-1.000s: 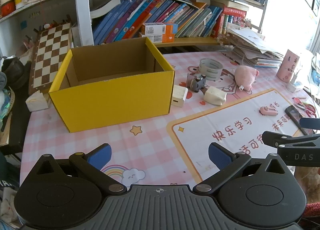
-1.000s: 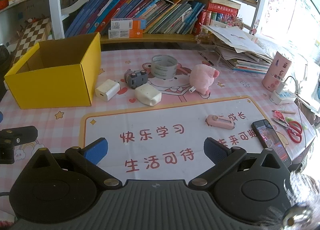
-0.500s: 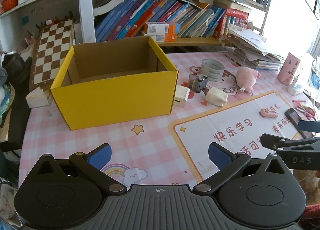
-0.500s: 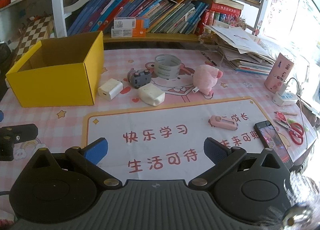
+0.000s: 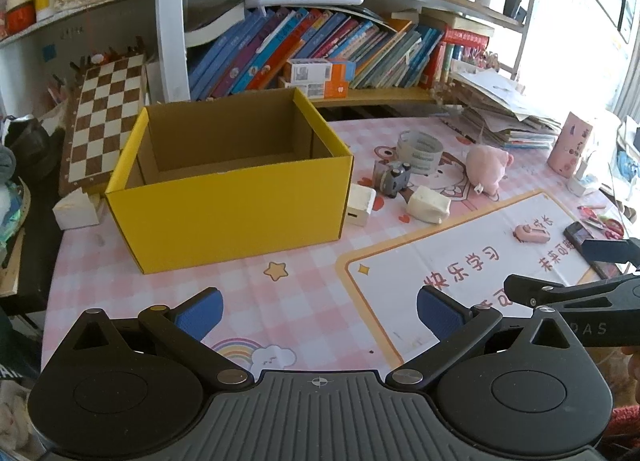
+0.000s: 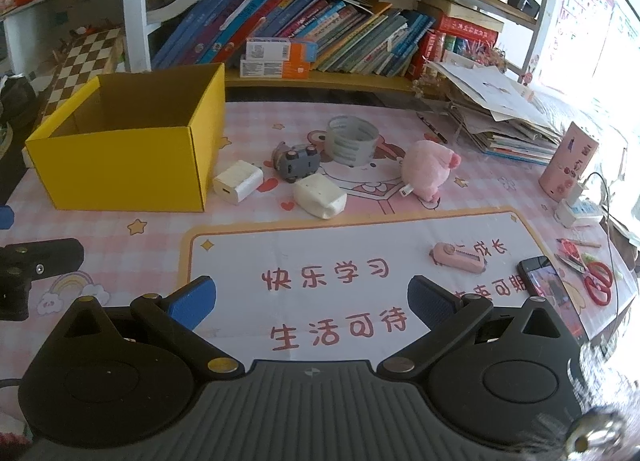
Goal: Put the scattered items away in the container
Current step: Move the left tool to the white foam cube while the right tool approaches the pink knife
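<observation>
An open yellow cardboard box point(image 5: 224, 197) point(image 6: 120, 165) stands empty on the pink checked table. To its right lie a white charger point(image 6: 238, 181) point(image 5: 360, 205), a grey toy car point(image 6: 296, 161) point(image 5: 392, 177), a white soft block point(image 6: 319, 195) point(image 5: 428, 209), a grey tape roll point(image 6: 351, 140) point(image 5: 420, 145), a pink plush pig point(image 6: 428, 169) point(image 5: 486, 171) and a small pink gadget point(image 6: 458, 257) point(image 5: 532, 233). My left gripper point(image 5: 318, 311) is open and empty, near the table's front edge. My right gripper point(image 6: 312, 299) is open and empty over the white mat.
A phone point(image 6: 550, 293) and red scissors point(image 6: 596, 285) lie at the right edge. A pink cylinder point(image 6: 568, 167), a power strip point(image 6: 576, 211), stacked papers point(image 6: 500, 117), a book shelf point(image 6: 304, 41) and a chessboard point(image 5: 106, 121) ring the back.
Both grippers have pulled back and risen slightly, so the box and items look a bit smaller and lower. Nothing on the table has moved.
</observation>
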The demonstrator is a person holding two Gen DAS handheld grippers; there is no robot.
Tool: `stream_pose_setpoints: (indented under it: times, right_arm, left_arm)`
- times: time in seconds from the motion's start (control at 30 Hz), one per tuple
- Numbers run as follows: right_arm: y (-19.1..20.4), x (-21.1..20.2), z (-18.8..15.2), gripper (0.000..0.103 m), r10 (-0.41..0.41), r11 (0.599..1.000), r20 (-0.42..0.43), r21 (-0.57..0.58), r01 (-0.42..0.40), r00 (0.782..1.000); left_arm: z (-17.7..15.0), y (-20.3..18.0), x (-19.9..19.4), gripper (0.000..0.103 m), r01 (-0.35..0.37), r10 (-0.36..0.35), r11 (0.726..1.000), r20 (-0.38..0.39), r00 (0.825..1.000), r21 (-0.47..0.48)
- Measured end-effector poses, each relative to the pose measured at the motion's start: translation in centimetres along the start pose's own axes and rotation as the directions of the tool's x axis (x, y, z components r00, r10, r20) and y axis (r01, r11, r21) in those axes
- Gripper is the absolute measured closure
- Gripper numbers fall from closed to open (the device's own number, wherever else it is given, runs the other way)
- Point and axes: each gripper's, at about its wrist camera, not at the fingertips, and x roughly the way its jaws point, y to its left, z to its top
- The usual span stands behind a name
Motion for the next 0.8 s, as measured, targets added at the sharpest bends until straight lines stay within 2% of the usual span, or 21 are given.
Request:
stream_pose_setpoints:
  times: [0.8]
  right_arm:
    - [1.1,0.3,-0.7,0.0,-0.004,0.997,-0.046,-0.071,0.0,0.999]
  left_arm:
    - [-0.3,0.3,0.5,0.0,0.026,-0.027,0.999,-0.013,1.0,-0.039]
